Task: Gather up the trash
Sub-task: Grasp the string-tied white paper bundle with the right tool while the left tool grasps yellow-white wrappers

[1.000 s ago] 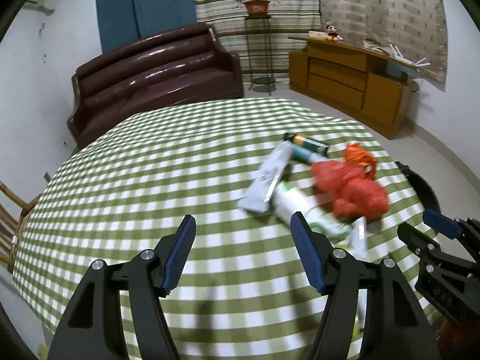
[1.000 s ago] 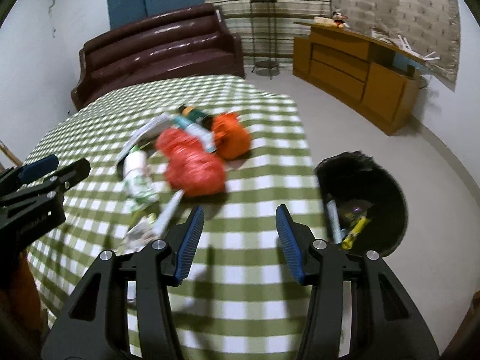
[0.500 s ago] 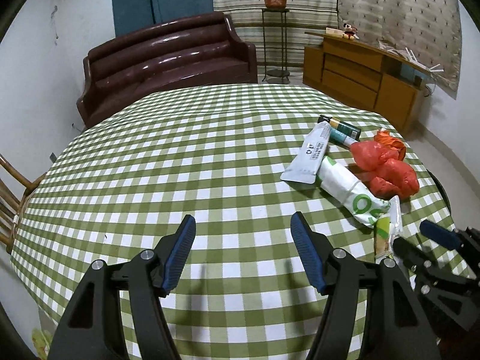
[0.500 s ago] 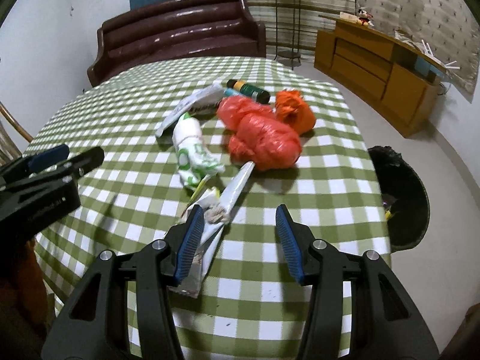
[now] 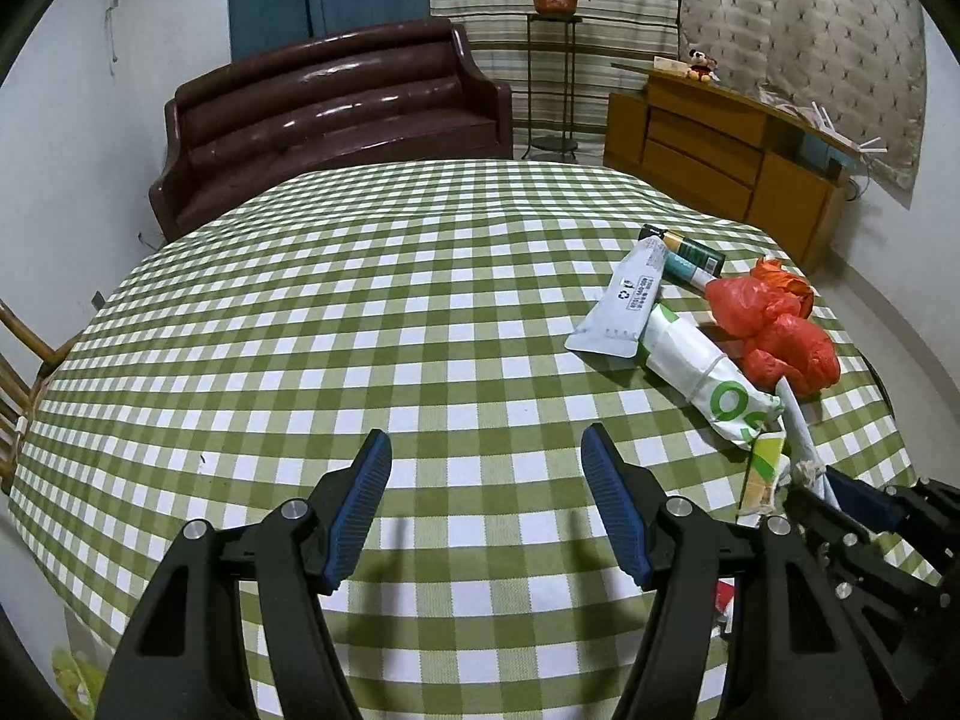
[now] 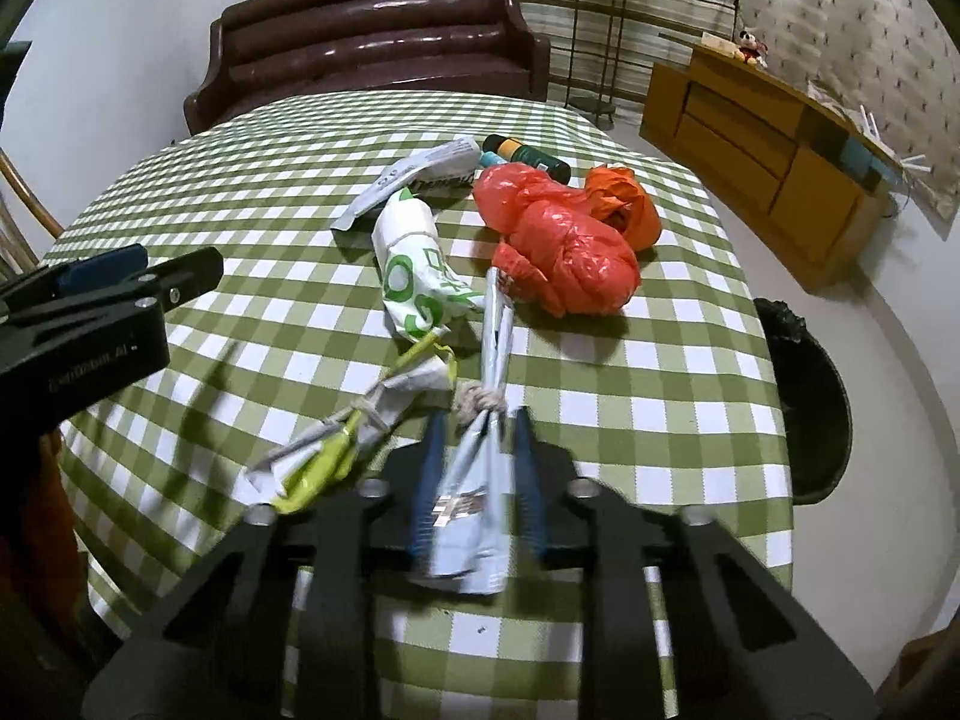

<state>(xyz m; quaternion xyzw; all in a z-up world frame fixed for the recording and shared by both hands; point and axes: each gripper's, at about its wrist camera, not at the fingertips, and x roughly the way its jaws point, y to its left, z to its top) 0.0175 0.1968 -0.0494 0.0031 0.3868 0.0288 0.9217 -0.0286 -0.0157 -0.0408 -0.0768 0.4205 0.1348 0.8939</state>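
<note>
Trash lies on the green checked table (image 5: 360, 324): a red plastic bag (image 6: 564, 252), an orange bag (image 6: 624, 204), a white and green bag (image 6: 414, 264), a grey flat tube (image 6: 414, 177), a dark bottle (image 6: 528, 156), a knotted yellow-green wrapper (image 6: 360, 438) and a knotted pale blue wrapper (image 6: 480, 480). My right gripper (image 6: 477, 426) is shut on the pale blue wrapper near the table's front edge. My left gripper (image 5: 486, 450) is open and empty over bare cloth, left of the trash.
A black bin (image 6: 810, 396) stands on the floor right of the table. A brown sofa (image 5: 336, 114), a plant stand (image 5: 552, 60) and a wooden sideboard (image 5: 732, 162) are behind. A wooden chair (image 5: 18, 372) is at the left.
My right gripper moved in from the bin side to the table and closed on the pale blue wrapper. My left gripper swung left and stayed open.
</note>
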